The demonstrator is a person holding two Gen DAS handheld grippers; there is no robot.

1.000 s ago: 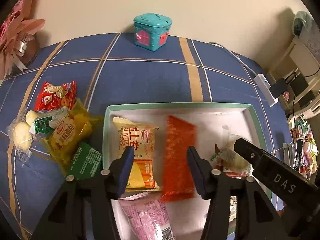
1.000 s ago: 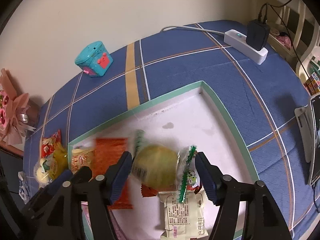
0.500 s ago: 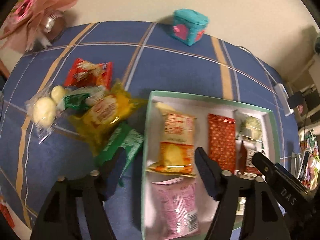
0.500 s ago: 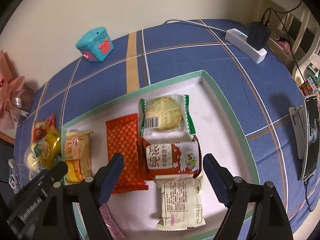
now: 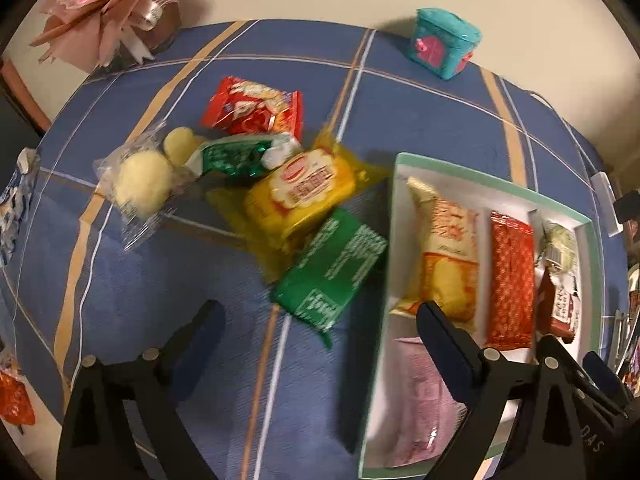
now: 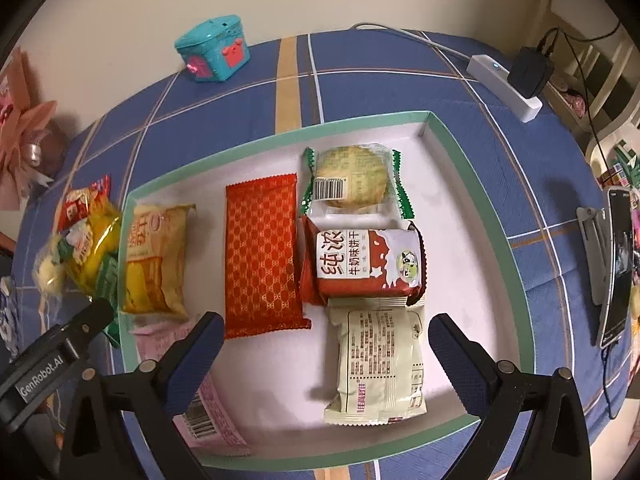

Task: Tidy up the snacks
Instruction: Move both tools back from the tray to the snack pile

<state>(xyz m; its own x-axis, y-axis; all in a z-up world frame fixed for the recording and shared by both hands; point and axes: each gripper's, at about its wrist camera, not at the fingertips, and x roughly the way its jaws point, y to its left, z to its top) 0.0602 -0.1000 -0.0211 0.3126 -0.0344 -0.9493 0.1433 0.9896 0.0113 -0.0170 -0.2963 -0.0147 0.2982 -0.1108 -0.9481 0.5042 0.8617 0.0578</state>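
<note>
Right wrist view: the right gripper (image 6: pixel 322 340) hangs over the green-rimmed tray (image 6: pixel 472 184), jaws wide apart after just opening, gripping nothing; 6 snacks lie inside, a red packet (image 6: pixel 262 256) at 11 o'clock. The left gripper (image 5: pixel 316 324), also just opened and empty, faces a green packet (image 5: pixel 332 272) at 12 o'clock, outside the tray.

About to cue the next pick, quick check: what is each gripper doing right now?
Left gripper: open, holding nothing, jaws just opened wider.
Right gripper: open, holding nothing, jaws just opened wider over the tray.
</note>
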